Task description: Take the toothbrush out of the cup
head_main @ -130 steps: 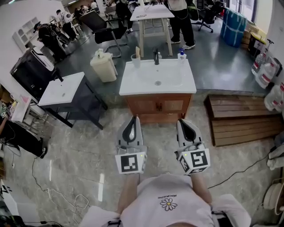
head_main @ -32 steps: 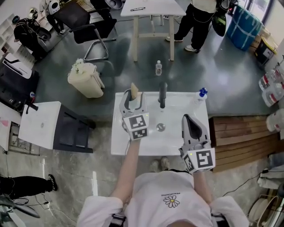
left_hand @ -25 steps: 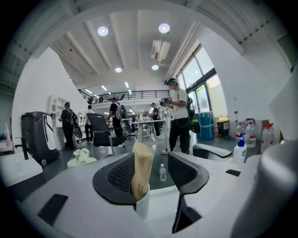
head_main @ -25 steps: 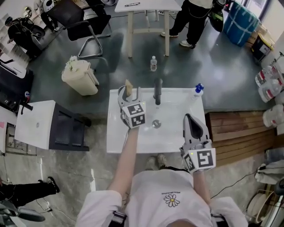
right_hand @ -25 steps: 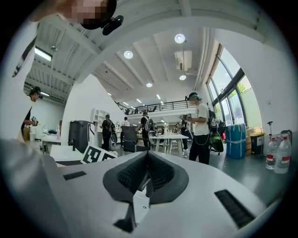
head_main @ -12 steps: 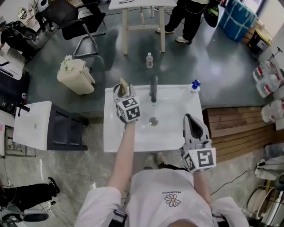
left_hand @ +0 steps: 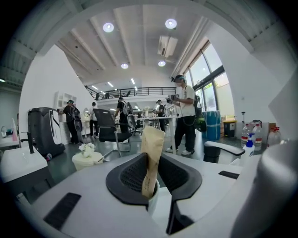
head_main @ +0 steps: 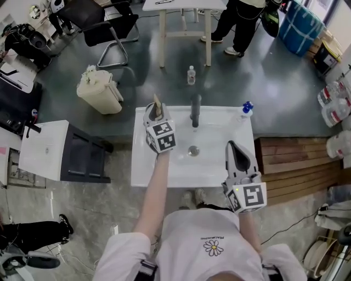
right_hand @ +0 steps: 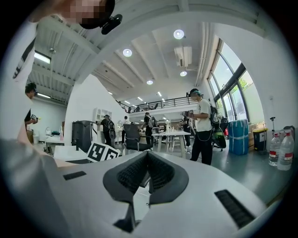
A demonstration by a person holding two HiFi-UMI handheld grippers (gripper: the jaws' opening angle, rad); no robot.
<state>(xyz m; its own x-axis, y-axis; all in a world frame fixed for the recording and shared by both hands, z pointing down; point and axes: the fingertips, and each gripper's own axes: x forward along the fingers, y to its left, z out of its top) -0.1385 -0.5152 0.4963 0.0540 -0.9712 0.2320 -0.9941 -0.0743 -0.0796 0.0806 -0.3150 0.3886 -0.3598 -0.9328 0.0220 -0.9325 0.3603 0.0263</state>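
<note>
White sink surface (head_main: 214,164): your left gripper (head_main: 156,110) is closing its fingers around the paper-wrapped toothbrush (left_hand: 151,153) standing in the cup (left_hand: 153,202); your right gripper (head_main: 235,145) hovers with fingers together, empty.

Lab hall, freestanding washbasin (head_main: 219,159), office chair (head_main: 109,24), worktable (head_main: 181,4)

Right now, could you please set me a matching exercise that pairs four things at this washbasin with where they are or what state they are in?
Things:
1. paper-wrapped toothbrush
2. faucet
3. blue-topped bottle
4. right gripper

Places or states:
A. back right corner of the washbasin
B. jaws together, nothing held
C. between the jaws of the left gripper
D. middle of the washbasin's back edge

Pairs: 1-C, 2-D, 3-A, 4-B.

The left gripper's jaws are closing, with the paper-wrapped toothbrush between them.
</note>
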